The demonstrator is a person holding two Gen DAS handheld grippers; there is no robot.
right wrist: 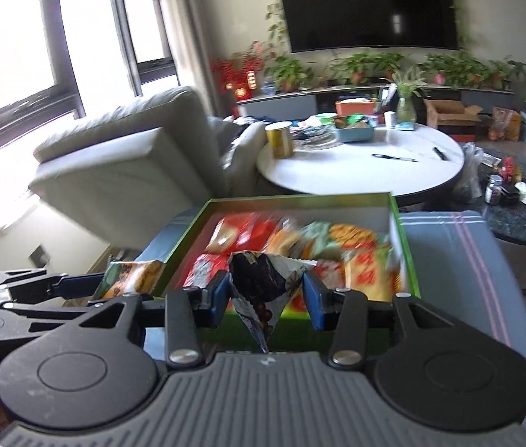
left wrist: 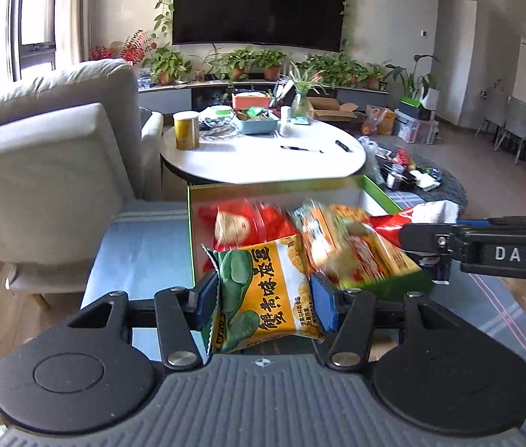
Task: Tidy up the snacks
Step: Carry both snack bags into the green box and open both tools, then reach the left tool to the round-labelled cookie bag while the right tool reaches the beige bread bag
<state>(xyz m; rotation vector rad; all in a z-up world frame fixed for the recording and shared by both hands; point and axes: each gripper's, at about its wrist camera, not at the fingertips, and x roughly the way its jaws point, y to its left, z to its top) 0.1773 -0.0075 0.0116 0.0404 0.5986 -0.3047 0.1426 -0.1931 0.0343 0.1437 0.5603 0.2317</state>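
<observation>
Left wrist view: left gripper [left wrist: 263, 300], blue fingers [left wrist: 324, 303] clamped on a yellow-and-green snack packet [left wrist: 263, 290], one pad pressing each side edge, the packet upright between them. Just beyond the fingers, a green-rimmed box [left wrist: 380, 192] on a blue striped cloth [left wrist: 140, 253], filled with red and orange snack packets [left wrist: 248, 223], partly blurred. Right of the fingers, the right gripper's black frame [left wrist: 486, 247] enters side-on.

Right wrist view: right gripper [right wrist: 268, 296], fingers [right wrist: 315, 298] clamped on a dark crumpled snack packet [right wrist: 263, 283], its lower corner hanging below the pads. Beyond the fingers, the same box [right wrist: 300, 198]. Left of the fingers, the left gripper [right wrist: 88, 283] with its yellow packet [right wrist: 132, 277], beside the box's left wall. Farther beyond, a white round bench [right wrist: 356, 171].
</observation>
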